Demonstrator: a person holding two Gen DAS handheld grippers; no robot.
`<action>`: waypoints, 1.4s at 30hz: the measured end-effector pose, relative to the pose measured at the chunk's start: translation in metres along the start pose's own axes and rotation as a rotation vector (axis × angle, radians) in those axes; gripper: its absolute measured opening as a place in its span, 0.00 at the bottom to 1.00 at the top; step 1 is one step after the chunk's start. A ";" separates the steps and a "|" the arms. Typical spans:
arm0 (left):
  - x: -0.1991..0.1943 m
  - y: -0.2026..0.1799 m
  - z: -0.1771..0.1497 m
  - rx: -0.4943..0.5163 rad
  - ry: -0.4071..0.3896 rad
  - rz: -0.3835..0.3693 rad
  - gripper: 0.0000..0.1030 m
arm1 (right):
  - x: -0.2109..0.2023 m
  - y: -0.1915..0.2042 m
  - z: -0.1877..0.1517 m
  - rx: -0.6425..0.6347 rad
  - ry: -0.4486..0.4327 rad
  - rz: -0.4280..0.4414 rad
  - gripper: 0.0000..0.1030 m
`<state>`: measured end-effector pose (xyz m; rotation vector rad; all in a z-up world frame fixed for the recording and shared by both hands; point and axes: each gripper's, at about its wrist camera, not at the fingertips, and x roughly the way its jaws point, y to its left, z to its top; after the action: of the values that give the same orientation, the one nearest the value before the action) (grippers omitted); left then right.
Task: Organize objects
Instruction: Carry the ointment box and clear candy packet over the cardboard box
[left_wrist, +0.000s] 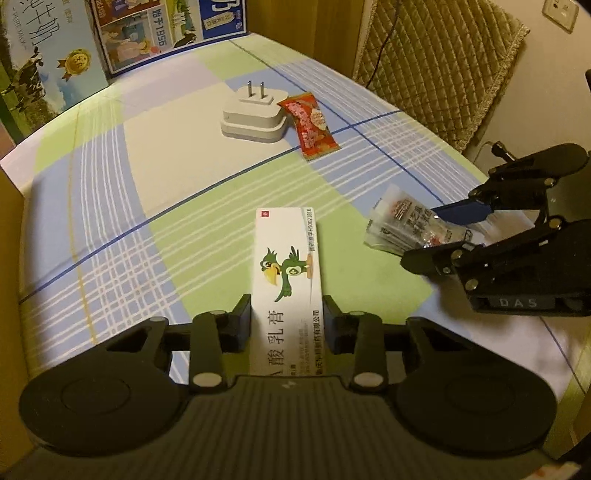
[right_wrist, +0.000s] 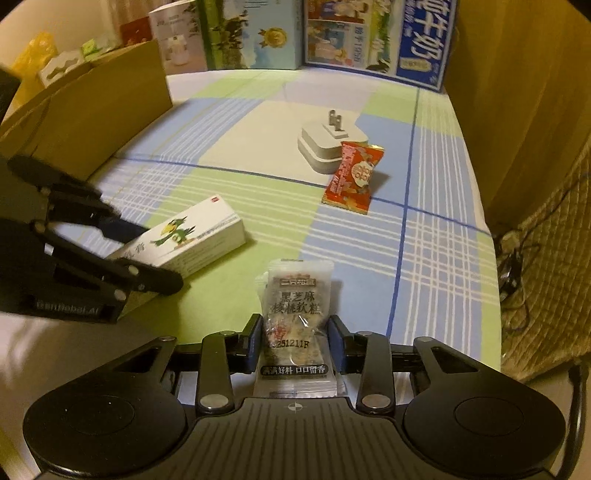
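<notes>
Ointment box (left_wrist: 286, 273) lies flat on the checked cloth (left_wrist: 184, 229), nearer the camera than the white plug adapter (left_wrist: 253, 114), clamped by the left gripper (left_wrist: 287, 321). Beside it, the right gripper (right_wrist: 295, 341) pinches a clear snack packet (right_wrist: 297, 314).

White ointment box (left_wrist: 286, 280): bore "乳膏" in large characters and, along its 3 o'clock edge, "H50021816". Clear snack packet (right_wrist: 297, 325): carried "黑芝麻 核桃软糕", the stamp "251211F", and a dark strip reading "满满好料 口口留香". Right gripper (left_wrist: 434, 236), body: was marked "DAS". Blue milk carton (right_wrist: 413, 40), at 1 o'clock: showed "纯牛奶" and "始于1956". Pale milk carton (left_wrist: 48, 55), at 11 o'clock: read "PURE MILK". Print on the red snack packet (left_wrist: 310, 125) was illegible.
</notes>
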<state>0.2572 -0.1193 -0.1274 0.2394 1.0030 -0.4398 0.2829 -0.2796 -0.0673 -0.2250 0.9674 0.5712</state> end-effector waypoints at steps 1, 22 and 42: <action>-0.001 -0.001 0.000 -0.002 0.001 0.003 0.32 | -0.002 -0.001 0.001 0.015 0.001 0.001 0.33; -0.153 0.001 -0.024 -0.139 -0.174 0.020 0.32 | -0.157 0.064 0.042 0.137 -0.209 0.015 0.33; -0.279 0.044 -0.131 -0.284 -0.250 0.172 0.32 | -0.174 0.217 -0.005 0.062 -0.211 0.093 0.33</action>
<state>0.0496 0.0391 0.0416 0.0136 0.7805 -0.1615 0.0833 -0.1634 0.0888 -0.0632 0.7919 0.6356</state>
